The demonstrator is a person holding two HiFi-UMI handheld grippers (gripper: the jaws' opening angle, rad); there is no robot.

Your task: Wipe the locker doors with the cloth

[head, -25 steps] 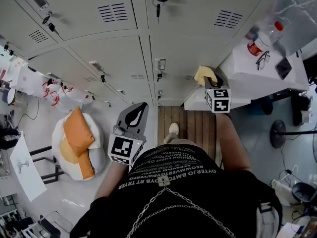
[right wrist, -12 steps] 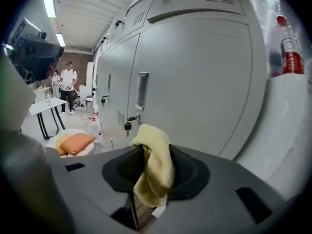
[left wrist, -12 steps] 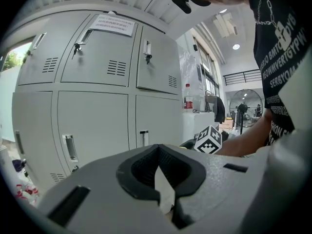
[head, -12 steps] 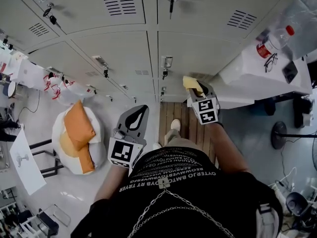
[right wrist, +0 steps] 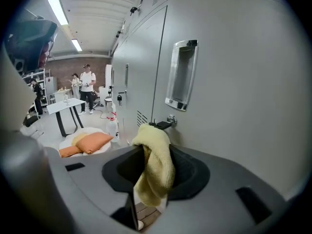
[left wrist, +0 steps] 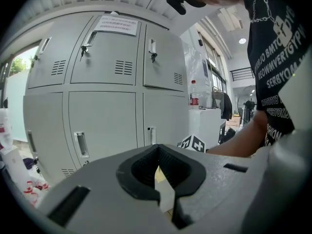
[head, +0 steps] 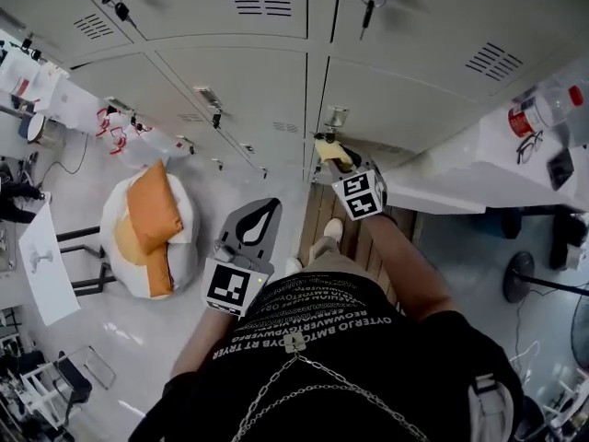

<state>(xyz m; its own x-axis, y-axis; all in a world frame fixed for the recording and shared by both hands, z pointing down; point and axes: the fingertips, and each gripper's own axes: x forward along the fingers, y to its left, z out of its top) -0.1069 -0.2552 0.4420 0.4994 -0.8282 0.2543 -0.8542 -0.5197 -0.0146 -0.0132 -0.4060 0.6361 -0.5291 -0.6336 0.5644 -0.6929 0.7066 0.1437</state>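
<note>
The right tongs (head: 337,157) are clenched on the yellow cloth (right wrist: 155,165) close by a grey locker door (right wrist: 234,82), while the left tongs (left wrist: 157,152) hang pinched together, empty, lower down.

Right gripper (head: 336,155) clamped, left gripper (head: 265,206) closed

Lab or workshop — grey lockers (head: 248,90), strip lights (right wrist: 54,4); work table (right wrist: 61,106)

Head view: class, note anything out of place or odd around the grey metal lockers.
A black-headed key hangs left in an upper lock. An orange cushion lies on a white beanbag by the grey metal lockers. Nothing looks spilled.
</note>
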